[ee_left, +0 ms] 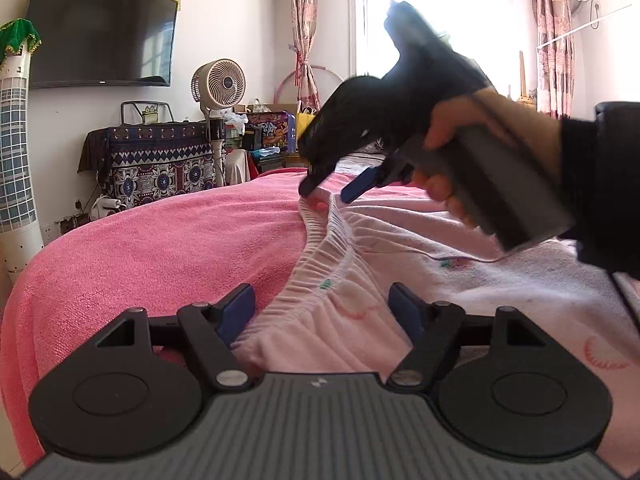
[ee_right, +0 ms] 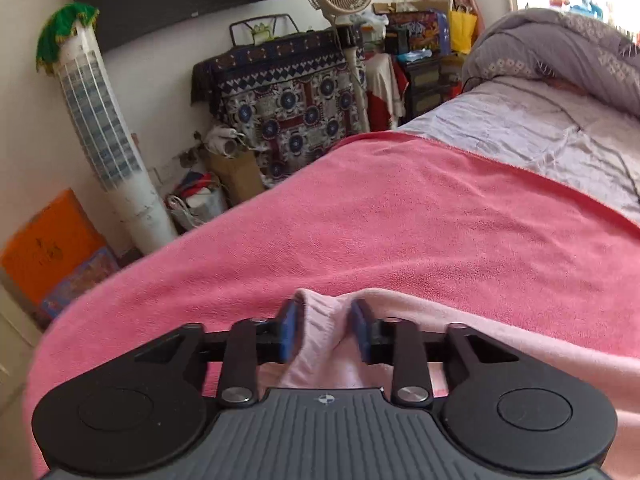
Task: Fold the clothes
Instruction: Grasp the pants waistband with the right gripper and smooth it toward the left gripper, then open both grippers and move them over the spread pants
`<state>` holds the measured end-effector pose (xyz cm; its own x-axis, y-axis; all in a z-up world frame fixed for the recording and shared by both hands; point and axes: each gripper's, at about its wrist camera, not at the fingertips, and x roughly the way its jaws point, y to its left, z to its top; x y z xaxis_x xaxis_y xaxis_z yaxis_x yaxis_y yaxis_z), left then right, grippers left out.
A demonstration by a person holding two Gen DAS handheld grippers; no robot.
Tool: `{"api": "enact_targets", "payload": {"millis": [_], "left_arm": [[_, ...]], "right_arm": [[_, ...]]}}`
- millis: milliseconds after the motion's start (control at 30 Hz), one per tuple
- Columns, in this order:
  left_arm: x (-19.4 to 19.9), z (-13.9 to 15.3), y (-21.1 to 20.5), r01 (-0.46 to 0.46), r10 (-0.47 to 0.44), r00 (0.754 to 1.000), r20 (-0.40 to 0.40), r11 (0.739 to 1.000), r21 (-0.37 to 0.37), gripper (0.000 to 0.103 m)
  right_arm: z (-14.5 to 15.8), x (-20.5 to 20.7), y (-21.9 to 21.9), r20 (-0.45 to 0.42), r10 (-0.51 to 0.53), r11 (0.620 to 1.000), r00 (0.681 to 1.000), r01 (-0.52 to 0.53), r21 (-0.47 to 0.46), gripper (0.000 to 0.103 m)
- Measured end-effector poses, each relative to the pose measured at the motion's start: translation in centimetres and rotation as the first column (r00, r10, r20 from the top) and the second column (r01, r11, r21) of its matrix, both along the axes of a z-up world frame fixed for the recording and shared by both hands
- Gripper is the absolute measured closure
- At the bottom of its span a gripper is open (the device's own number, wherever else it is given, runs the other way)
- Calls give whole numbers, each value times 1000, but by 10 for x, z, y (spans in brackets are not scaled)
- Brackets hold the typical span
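Observation:
A pale pink garment with an elastic waistband lies on a pink blanket spread over the bed. My left gripper is open wide at the near end of the waistband, and the gathered cloth lies between its blue pads without being pinched. A hand holds my right gripper over the far tip of the waistband. In the right wrist view the right gripper has its jaws apart, with a raised fold of the garment standing between the pads on the blanket.
Beyond the blanket lie a grey sheet and a bunched grey duvet. A patterned covered cabinet, a standing fan and a wall television stand past the bed's edge. Boxes sit on the floor.

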<state>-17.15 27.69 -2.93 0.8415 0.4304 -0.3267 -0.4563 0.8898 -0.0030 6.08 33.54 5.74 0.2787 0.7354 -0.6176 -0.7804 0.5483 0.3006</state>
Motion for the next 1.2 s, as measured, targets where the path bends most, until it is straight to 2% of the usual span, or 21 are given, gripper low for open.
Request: {"api": "enact_targets", "payload": {"millis": [33,67,133,200,333,433,533,600,667,767,833,867,900,1000,1067,1100,1133,1167,1200], "left_arm": [[0,0,0,-2,2,1000,-1,1000,1,26],[1,0,0,-5,5,1000,-2,1000,2,26],[1,0,0,-9,9,1000,-3,1000,4,26],[2,1,1,-12,12,1000,-3,1000,3,26],[-2,2,2,-12,13,1000,11,1000,-21,26],[-11,13,4,-56,57,998,18,998,-40,24],[-28,36,-1,-201,198,977,75,979,35,23],[-33,53,2,-263,256,960,111,963,57,22],[-29,71,5,-298,290,950,115,953,59,22],[-9,88,-7,-205,198,975,102,977,61,22],[9,89,-22,-83,79,993,89,996,38,21],[23,86,-31,-27,25,998,59,999,28,21],[36,82,-41,28,-28,999,30,999,17,21],[69,61,-54,109,-110,991,-79,994,-19,21],[86,38,-58,110,-117,979,-168,993,-53,21],[92,26,-59,101,-113,972,-208,993,-66,21],[93,22,-58,103,-117,970,-213,992,-76,21],[91,23,-55,110,-126,973,-196,990,-88,21],[89,23,-53,117,-136,973,-188,987,-108,21]], "right_arm": [[9,5,-15,-51,5,999,999,-3,49,37],[21,8,-33,-77,3,995,997,5,97,32],[41,11,-70,-101,10,987,995,6,162,29],[56,10,-112,-89,-7,982,996,24,190,24],[69,0,-205,48,-115,985,992,107,138,20],[66,0,-295,116,-263,963,958,254,89,19],[57,13,-389,117,-447,895,887,443,53,19],[52,28,-445,99,-571,820,815,571,33,19],[45,43,-502,58,-688,725,723,688,35,19],[25,61,-573,-18,-808,587,589,807,64,19],[11,77,-605,-57,-844,529,534,845,76,21],[4,85,-616,-79,-848,518,524,851,84,25],[-2,94,-622,-97,-845,519,525,851,88,28],[-14,126,-604,-125,-768,624,628,778,71,36],[-22,148,-591,-136,-713,688,688,724,53,37],[-27,161,-579,-111,-696,713,709,701,11,37],[-33,176,-567,-84,-682,731,726,681,-44,39],[-43,194,-557,-49,-684,727,727,675,-129,43],[-51,209,-554,-20,-699,705,715,683,-190,46]]}}
